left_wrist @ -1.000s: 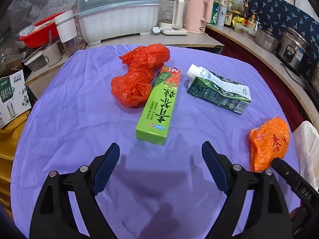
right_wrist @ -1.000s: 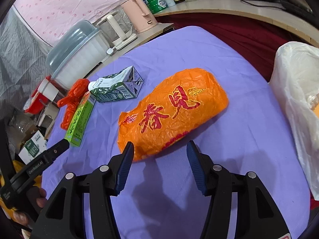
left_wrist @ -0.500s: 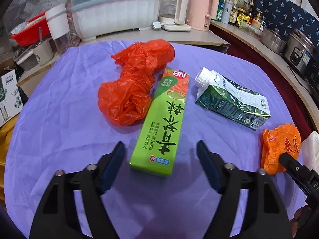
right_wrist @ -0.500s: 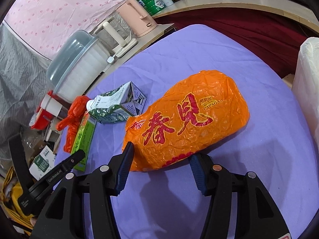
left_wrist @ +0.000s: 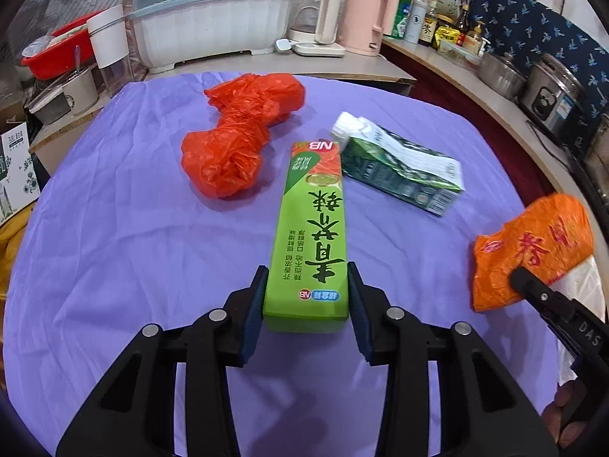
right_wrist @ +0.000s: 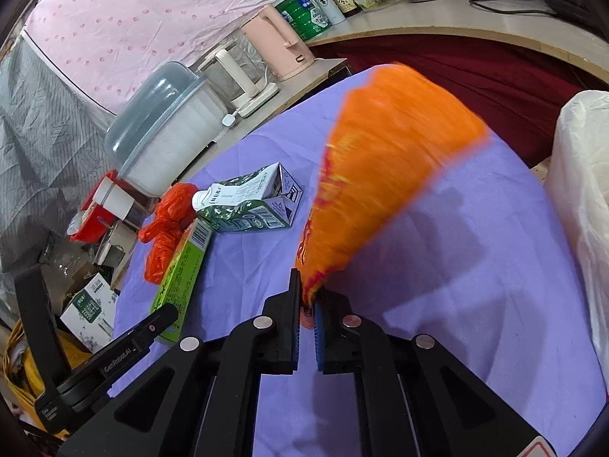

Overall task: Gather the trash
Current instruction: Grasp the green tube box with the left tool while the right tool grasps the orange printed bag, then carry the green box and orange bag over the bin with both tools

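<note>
A long green box (left_wrist: 312, 228) lies on the purple tablecloth (left_wrist: 114, 247), pointing away from me. My left gripper (left_wrist: 306, 278) has its jaws closing around the box's near end, and both blue pads touch its sides. An orange printed bag (right_wrist: 388, 152) hangs tilted above the cloth, casting a shadow. My right gripper (right_wrist: 306, 285) is shut on that bag's lower edge. The left wrist view shows the same orange bag (left_wrist: 533, 243) raised at the right.
A crumpled red plastic bag (left_wrist: 236, 141) and a green-and-white milk carton (left_wrist: 399, 167) lie beyond the box. A white bag (right_wrist: 582, 190) stands off the table's right edge. Behind are a covered dish rack (left_wrist: 209, 19), kettles, pots and bottles on counters.
My left gripper moved forward to the green box and its jaws narrowed onto its sides. My right gripper closed on the orange bag, which now hangs tilted off the cloth.
</note>
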